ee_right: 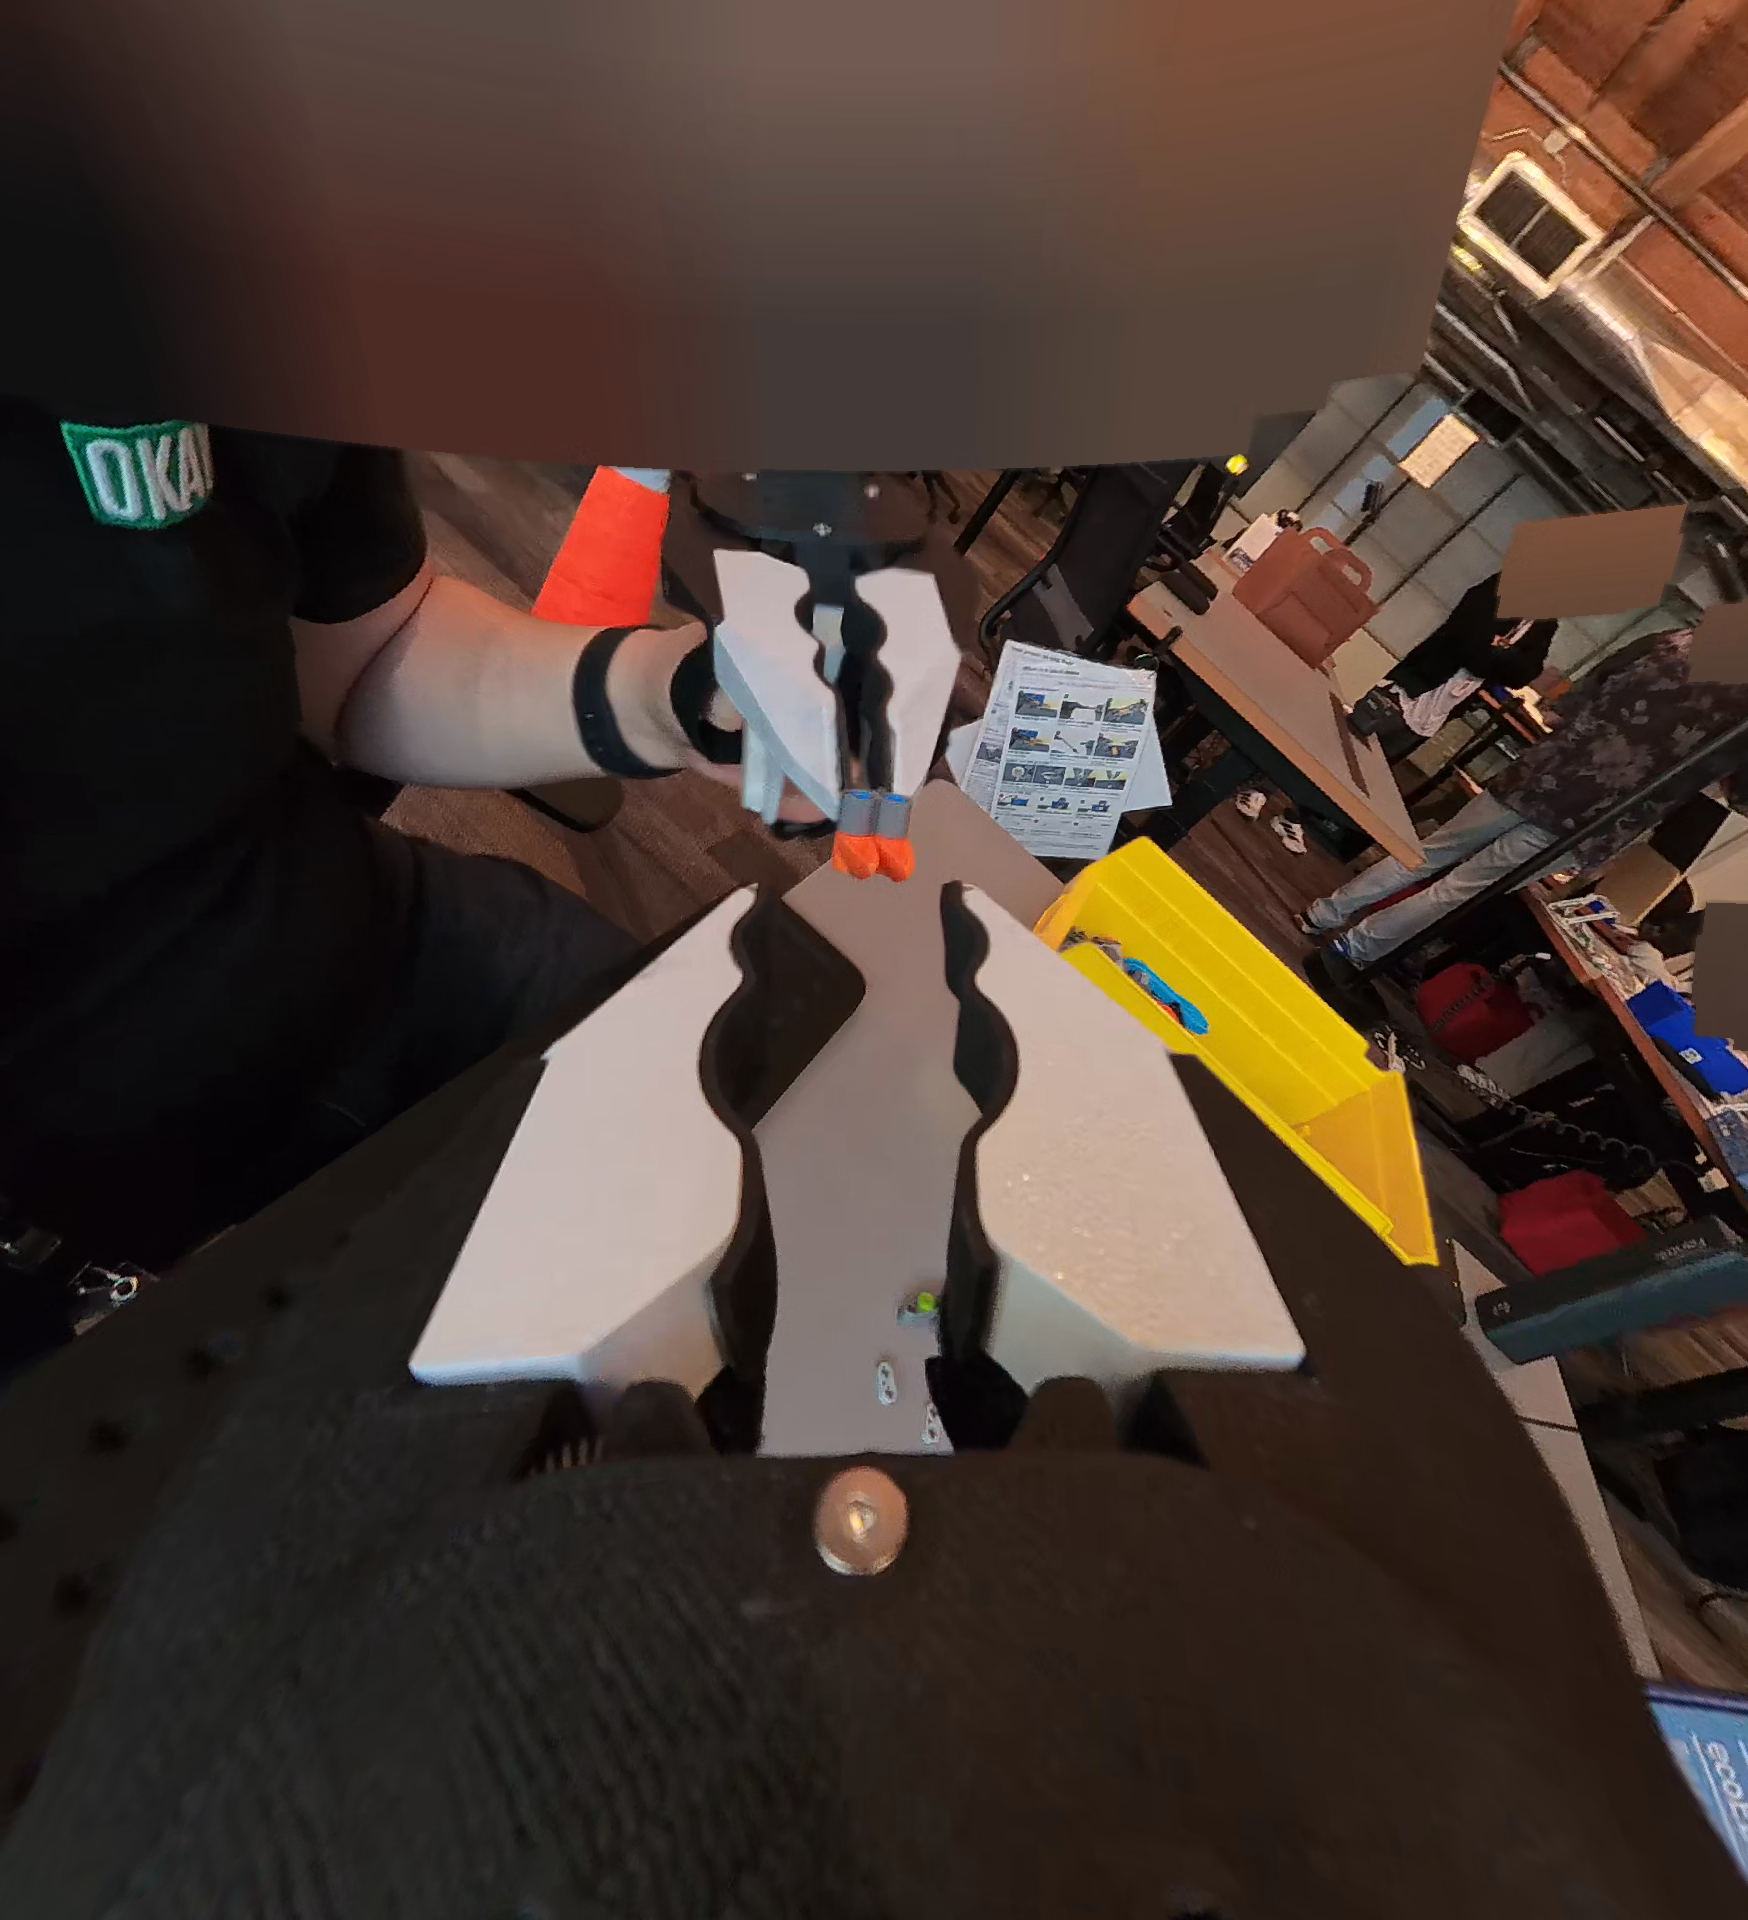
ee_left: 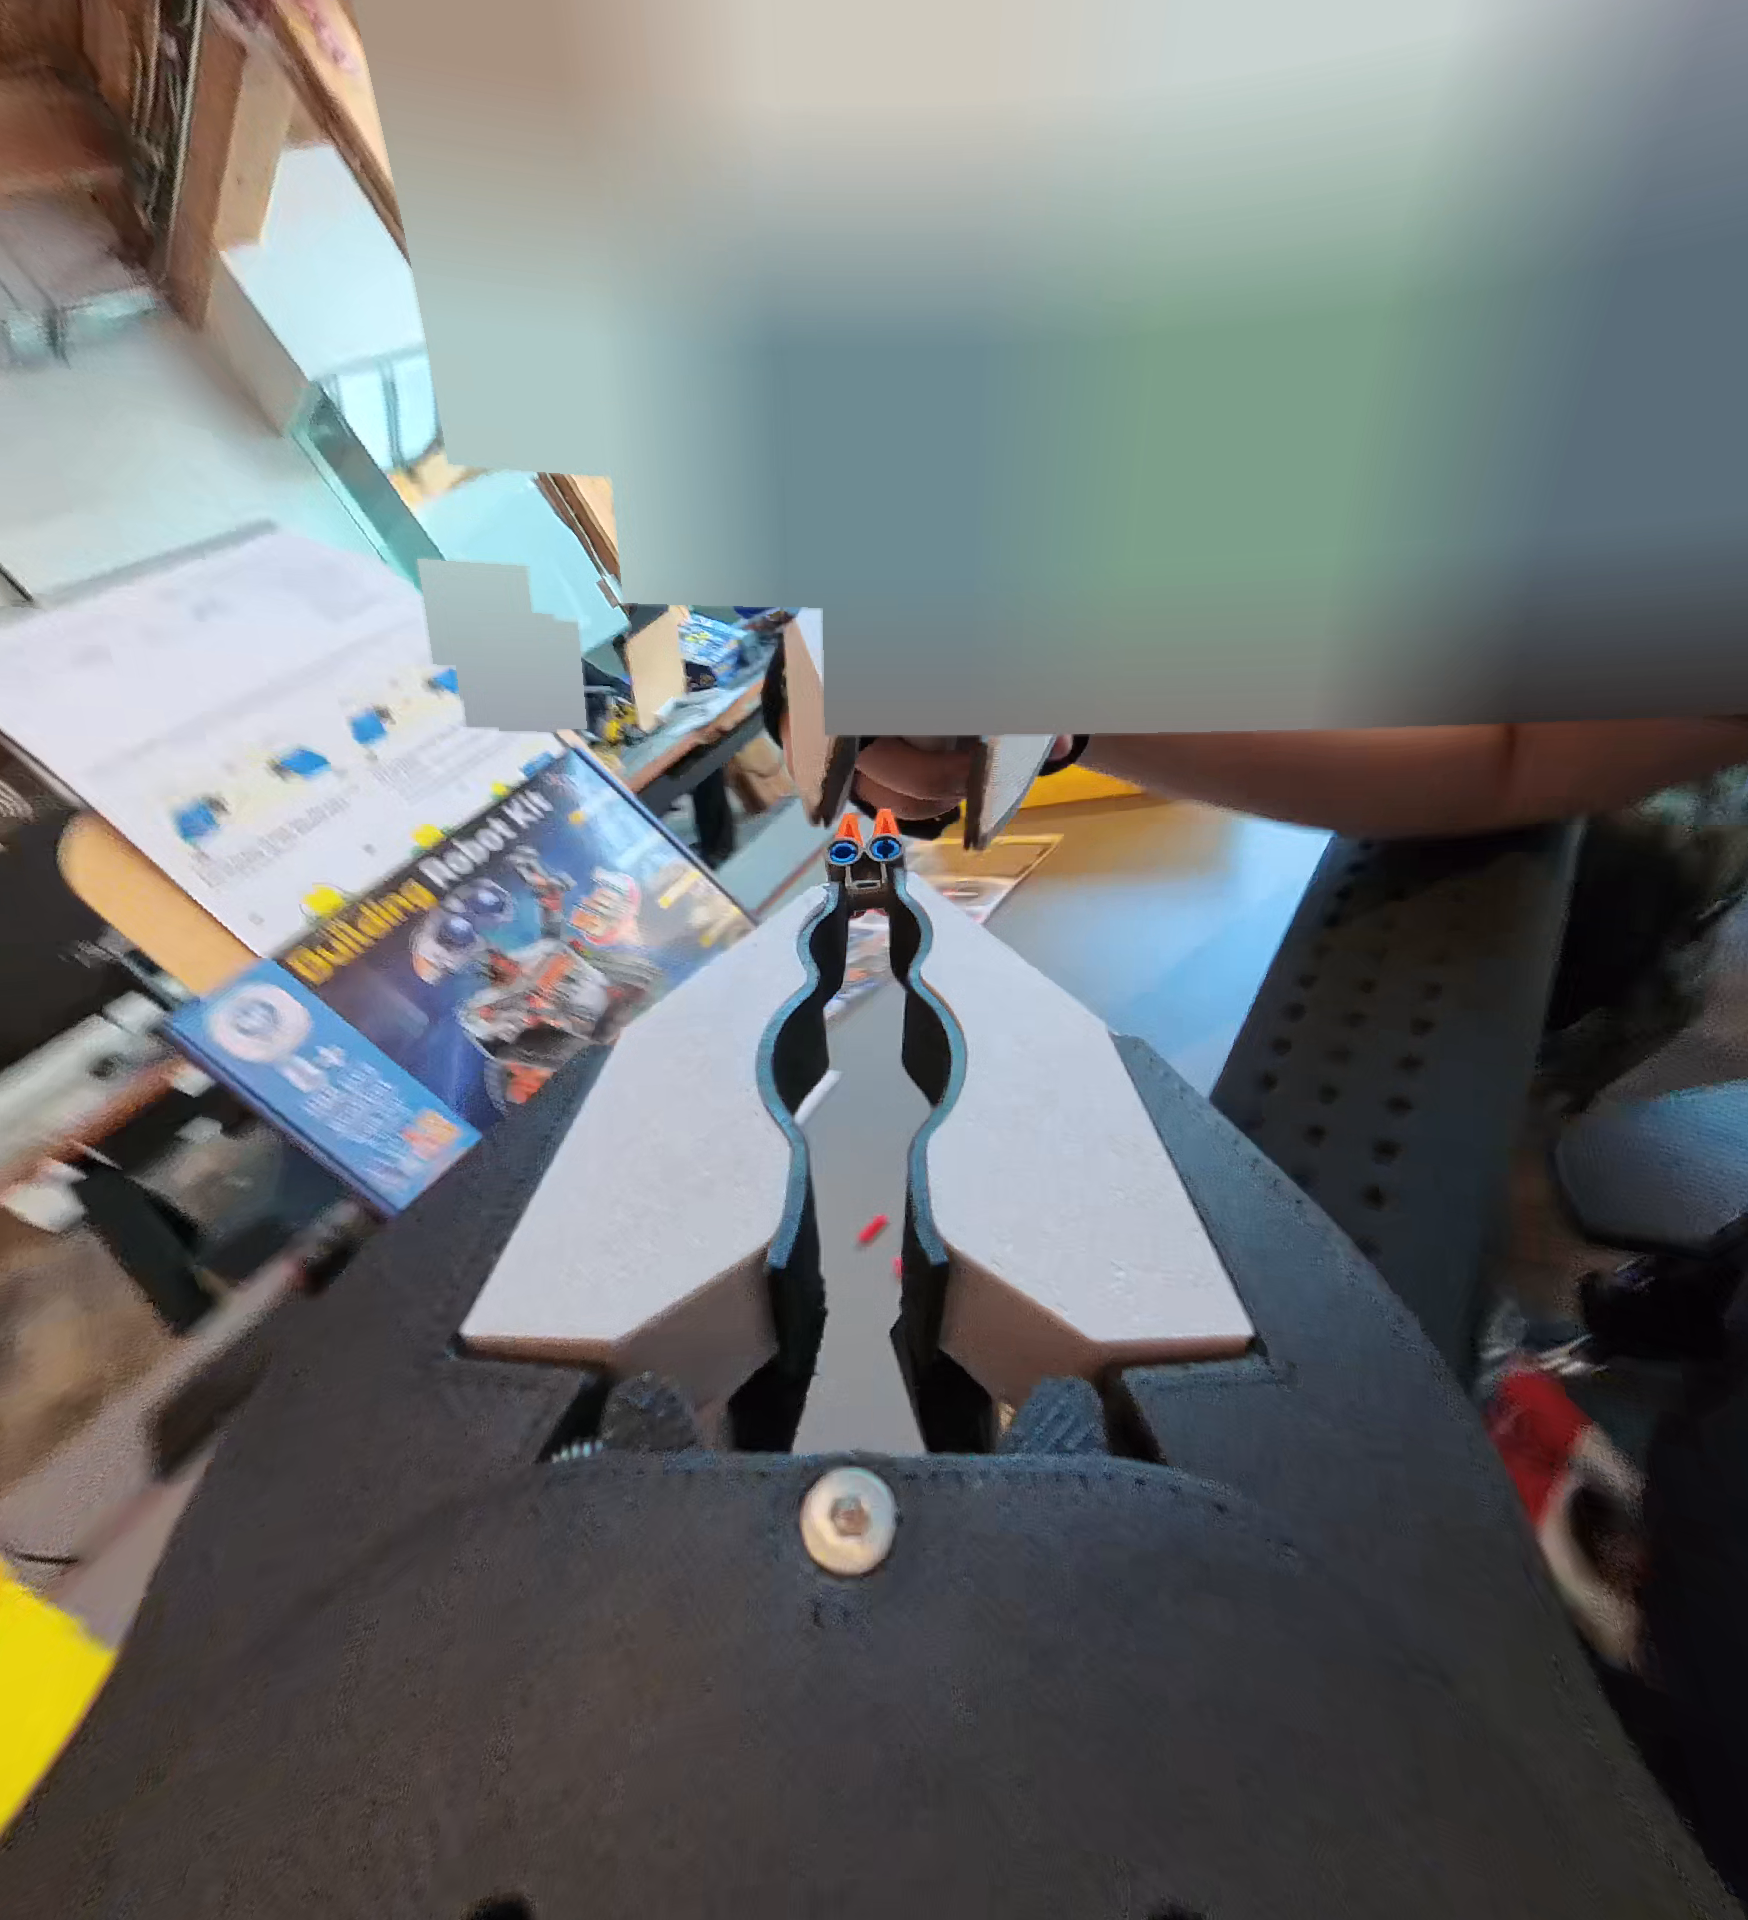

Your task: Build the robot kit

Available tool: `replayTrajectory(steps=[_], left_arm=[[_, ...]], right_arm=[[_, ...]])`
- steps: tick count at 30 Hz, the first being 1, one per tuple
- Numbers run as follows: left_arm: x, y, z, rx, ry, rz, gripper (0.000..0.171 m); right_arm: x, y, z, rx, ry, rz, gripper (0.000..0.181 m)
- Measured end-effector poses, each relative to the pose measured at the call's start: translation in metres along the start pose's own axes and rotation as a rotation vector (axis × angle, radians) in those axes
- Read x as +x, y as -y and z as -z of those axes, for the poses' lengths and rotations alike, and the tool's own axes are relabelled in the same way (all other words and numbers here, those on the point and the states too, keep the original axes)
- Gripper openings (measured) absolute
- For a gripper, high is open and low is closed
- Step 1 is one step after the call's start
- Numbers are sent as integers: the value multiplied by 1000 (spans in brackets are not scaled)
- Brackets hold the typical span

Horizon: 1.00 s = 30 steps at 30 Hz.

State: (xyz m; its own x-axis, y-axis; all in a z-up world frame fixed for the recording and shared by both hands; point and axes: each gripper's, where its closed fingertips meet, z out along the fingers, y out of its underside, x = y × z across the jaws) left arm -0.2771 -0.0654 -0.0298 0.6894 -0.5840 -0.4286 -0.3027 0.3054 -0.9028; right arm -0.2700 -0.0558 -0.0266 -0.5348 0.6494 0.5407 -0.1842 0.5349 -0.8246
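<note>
My left gripper is shut on a small part made of two blue round pieces with orange tips, held up above the grey table. In the right wrist view the left gripper points toward the camera with the grey and orange part at its tips. My right gripper is open and empty, its jaws wide apart just in front of the part. In the left wrist view the right gripper faces me, open, with the orange tips between its fingers.
A yellow bin with small parts stands right of the right gripper. A printed sheet lies beyond it. A blue kit box and paper sheets lie to the left. Tiny loose pieces lie on the table. An orange cone and people stand behind.
</note>
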Motion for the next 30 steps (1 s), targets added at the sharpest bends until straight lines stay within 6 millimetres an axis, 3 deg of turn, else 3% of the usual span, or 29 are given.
replayTrajectory(steps=[3, 7, 10, 12, 15, 22, 28, 30], left_arm=[[-12, -6, -4, 10, -40, 361, 6], [-19, -20, -6, 48, -199, 898, 6], [-20, -38, -7, 32, -279, 1086, 6], [-12, -49, -10, -24, -317, 1122, 5], [-3, -63, -12, -109, -349, 1139, 6], [-7, -90, -18, -219, -257, 1136, 6], [-12, -104, -21, -278, -197, 1127, 6], [-13, -108, -22, -295, -178, 1114, 6]], right_arm=[[11, 1, 7, 20, -64, 31, 42], [-2, -15, -5, -193, -121, 390, 53], [-10, -22, -19, -271, -111, 440, 52], [-8, -34, -23, -326, -116, 437, 51], [-9, -54, -27, -394, -81, 396, 35], [-2, -94, -36, -609, -121, 346, 28], [5, -126, -38, -844, -178, 435, 20], [6, -128, -39, -847, -188, 449, 20]])
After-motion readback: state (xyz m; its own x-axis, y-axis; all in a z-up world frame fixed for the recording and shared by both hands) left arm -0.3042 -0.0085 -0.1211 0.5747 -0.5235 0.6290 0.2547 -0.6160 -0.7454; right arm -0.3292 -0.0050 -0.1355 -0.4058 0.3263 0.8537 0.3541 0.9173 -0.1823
